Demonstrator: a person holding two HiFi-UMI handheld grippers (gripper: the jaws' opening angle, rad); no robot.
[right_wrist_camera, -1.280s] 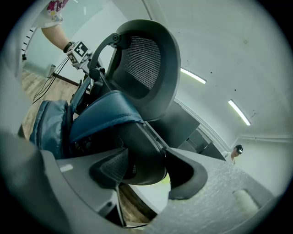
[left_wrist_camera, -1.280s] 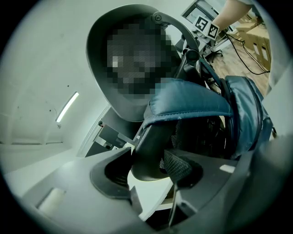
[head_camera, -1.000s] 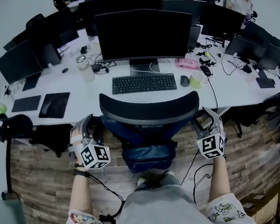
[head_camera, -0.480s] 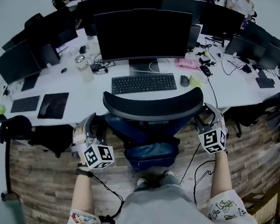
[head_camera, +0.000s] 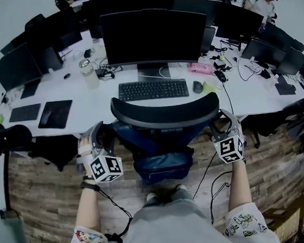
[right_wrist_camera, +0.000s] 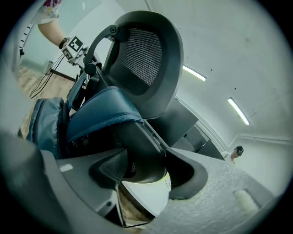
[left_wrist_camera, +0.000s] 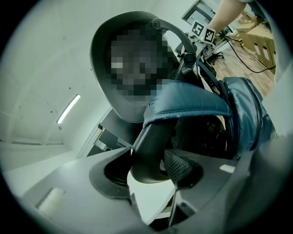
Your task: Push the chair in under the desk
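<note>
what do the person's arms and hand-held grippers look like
The left hand-held gripper and the right hand-held gripper are grey, with dark textured pads. Each carries a white cube with black square markers. The short white sleeves are printed with colourful cartoons. A black strap rings the left wrist, and a thin black cable runs down from it.

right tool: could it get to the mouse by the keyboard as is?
Probably not yet: the right tool is clamped on the chair backrest. Released, the way over the desk edge to the mouse looks open.
</note>
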